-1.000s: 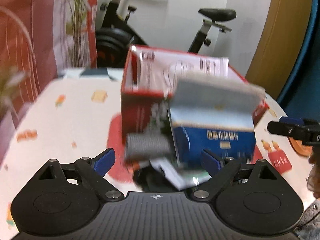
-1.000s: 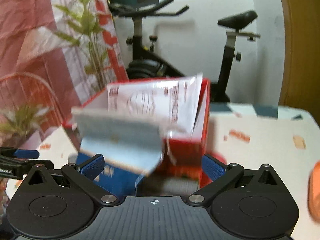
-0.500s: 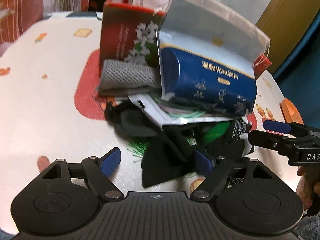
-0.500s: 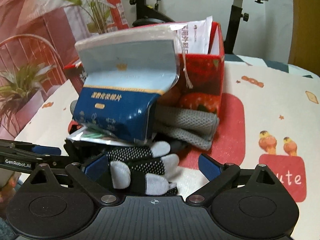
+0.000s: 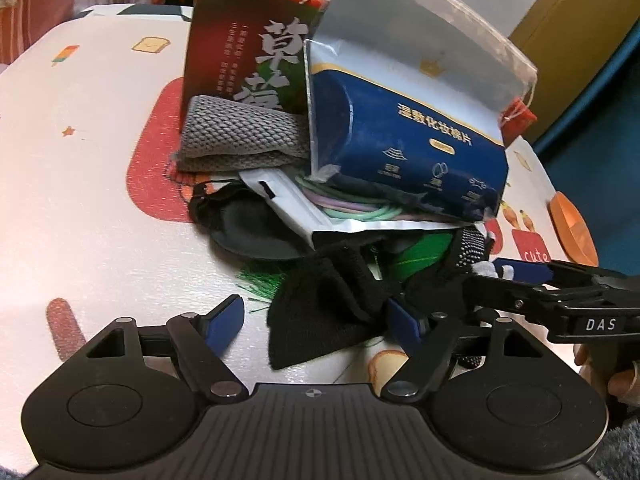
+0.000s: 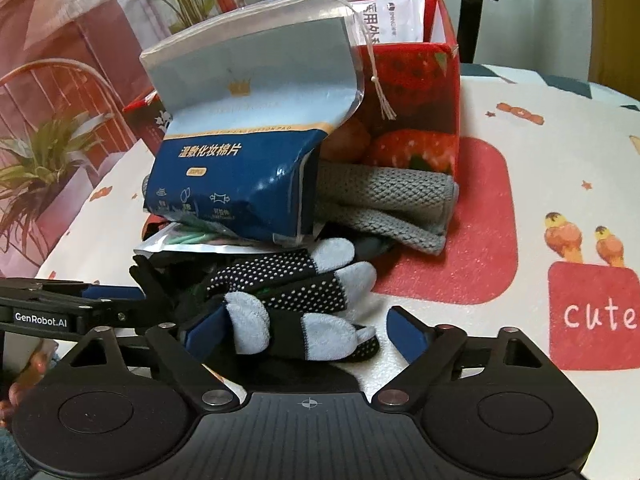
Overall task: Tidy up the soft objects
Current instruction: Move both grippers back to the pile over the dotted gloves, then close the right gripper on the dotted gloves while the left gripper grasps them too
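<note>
Straddling the near edge of the pile, the left gripper point(image 5: 316, 322) has its jaws spread wide around a black cloth point(image 5: 320, 316), grasping nothing as yet; the right gripper point(image 6: 306, 330) is likewise spread, its jaws either side of a dotted glove point(image 6: 296, 304) with grey fingertips. Each seems placed to take the piece nearest it, since both lie loose at the front of the heap. Behind the glove sits a blue packet point(image 6: 236, 184), propped against a red box point(image 6: 412, 120), which is probably where the soft things belong. A grey knitted cloth point(image 6: 384, 208) lies folded at the foot of the box, beside the packet. Under the packet, a white pouch point(image 5: 296, 208) holds coloured rings point(image 5: 352, 208), and a dark rounded thing left of it is hard to name. Something green shows under the black cloth, mostly buried. What fills the box is cut off, apart from a white printed wrapper point(image 6: 396, 16) sticking out.
</note>
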`<state>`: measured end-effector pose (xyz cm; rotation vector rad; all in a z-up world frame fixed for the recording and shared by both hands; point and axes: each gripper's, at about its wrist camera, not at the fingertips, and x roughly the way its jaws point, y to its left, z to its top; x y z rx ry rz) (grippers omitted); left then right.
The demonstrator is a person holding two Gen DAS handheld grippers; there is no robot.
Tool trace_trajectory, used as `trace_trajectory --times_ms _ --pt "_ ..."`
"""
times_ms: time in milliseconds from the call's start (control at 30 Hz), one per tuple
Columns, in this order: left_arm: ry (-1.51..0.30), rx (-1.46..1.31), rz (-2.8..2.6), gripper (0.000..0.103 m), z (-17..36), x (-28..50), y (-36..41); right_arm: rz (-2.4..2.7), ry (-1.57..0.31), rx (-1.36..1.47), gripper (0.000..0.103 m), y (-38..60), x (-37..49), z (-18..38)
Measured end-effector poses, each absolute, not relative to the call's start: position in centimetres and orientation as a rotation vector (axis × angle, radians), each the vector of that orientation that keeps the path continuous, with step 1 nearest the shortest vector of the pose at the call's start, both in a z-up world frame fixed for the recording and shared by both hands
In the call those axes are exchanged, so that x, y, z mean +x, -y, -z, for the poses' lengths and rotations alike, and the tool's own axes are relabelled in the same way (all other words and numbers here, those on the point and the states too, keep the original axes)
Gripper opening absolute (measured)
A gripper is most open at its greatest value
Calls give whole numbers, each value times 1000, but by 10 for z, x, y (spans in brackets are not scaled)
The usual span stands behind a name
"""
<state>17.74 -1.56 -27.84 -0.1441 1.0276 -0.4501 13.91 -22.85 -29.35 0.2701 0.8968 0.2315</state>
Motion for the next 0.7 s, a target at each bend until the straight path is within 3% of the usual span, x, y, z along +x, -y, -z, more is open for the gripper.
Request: trace_trajectory --times_ms 200,333,433,600,700 --pt "-1031 -167 466 78 280 177 14 -252 -910 285 77 226 139 295" --pt "-1034 -186 489 62 281 178 14 -264 -922 309 67 227 139 298" --pt "-1044 -215 510 38 284 178 15 -283 -922 319 59 226 138 298" --pt "-1032 -187 513 25 281 176 20 -309 -917 311 56 223 137 296" --pt "-1016 -167 515 19 277 174 23 -311 -918 323 48 225 136 297"
